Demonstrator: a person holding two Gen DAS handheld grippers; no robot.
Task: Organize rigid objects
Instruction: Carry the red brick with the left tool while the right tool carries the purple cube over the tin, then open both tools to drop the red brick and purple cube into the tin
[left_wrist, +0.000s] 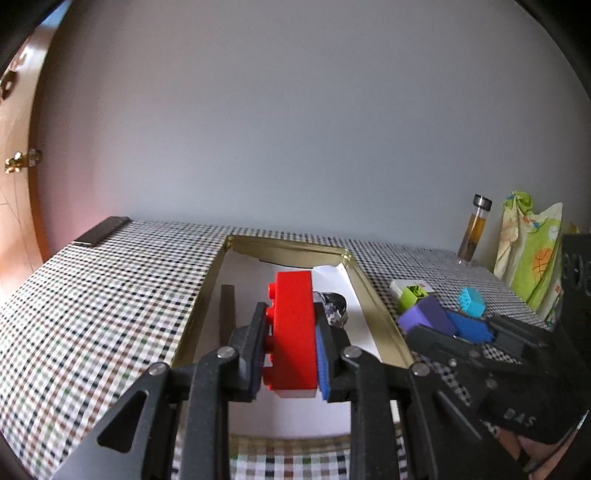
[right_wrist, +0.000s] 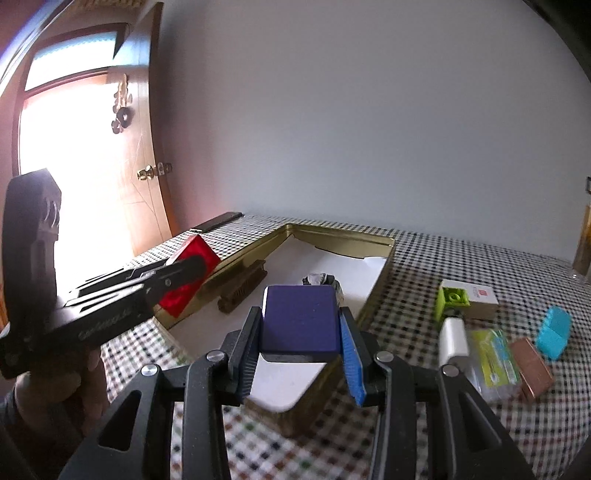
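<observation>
Here, the red brick (left_wrist: 294, 332) sits clamped on edge between the fingers of my left gripper (left_wrist: 291, 350), held above the gold tin tray (left_wrist: 376, 295). My right gripper (right_wrist: 301, 345) grips the purple block (right_wrist: 300, 319), raised over the tray's near right corner. Inside the tray lie a brown comb (right_wrist: 242, 286) and a crumpled foil piece (right_wrist: 319, 279). On the checked tablecloth (left_wrist: 92, 314) right of the tray rest a green brick (right_wrist: 452, 299), a white box (right_wrist: 476, 299) and a cyan piece (right_wrist: 552, 332).

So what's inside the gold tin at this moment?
The gold tin has a white liner, a dark brown comb-like piece and a crumpled silvery object. The held red brick and purple block cover parts of its floor.
</observation>
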